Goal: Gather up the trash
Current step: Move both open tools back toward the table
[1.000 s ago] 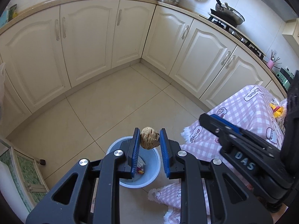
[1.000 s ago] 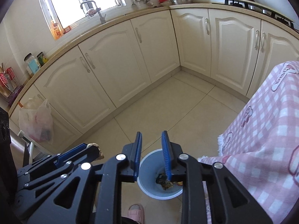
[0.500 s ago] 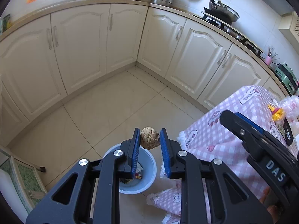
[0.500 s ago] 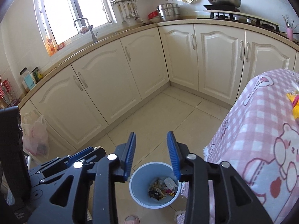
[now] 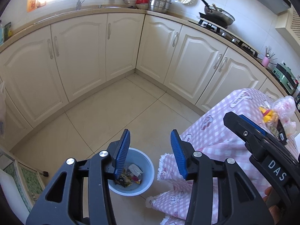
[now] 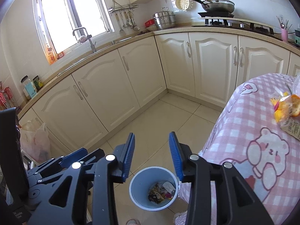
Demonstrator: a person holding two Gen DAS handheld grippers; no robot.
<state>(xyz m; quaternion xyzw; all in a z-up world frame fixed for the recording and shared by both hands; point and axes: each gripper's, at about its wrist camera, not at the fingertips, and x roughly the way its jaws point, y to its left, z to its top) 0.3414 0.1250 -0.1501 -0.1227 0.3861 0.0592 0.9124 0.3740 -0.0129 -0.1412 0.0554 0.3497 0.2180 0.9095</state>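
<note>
A light blue trash bin (image 5: 142, 185) stands on the tiled floor by the table's corner, with wrappers and crumpled paper inside; it also shows in the right wrist view (image 6: 139, 180). My left gripper (image 5: 150, 150) is open and empty above the bin. My right gripper (image 6: 151, 153) is open and empty, also above the bin. More trash, yellow and orange wrappers and a clear bag (image 6: 286, 106), lies on the pink checked tablecloth (image 6: 253, 123); it also shows in the left wrist view (image 5: 271, 116).
Cream cabinets (image 5: 78, 56) line the kitchen on two sides. The counter holds pots (image 6: 165, 19), a pan on a stove (image 6: 215, 5) and a sink tap (image 6: 84, 35). A plastic bag (image 6: 35, 140) hangs at the left.
My left gripper opened and the brown crumpled lump it held is gone from between its fingers. My right gripper opened wider. Both views rose and the table came more into view.
</note>
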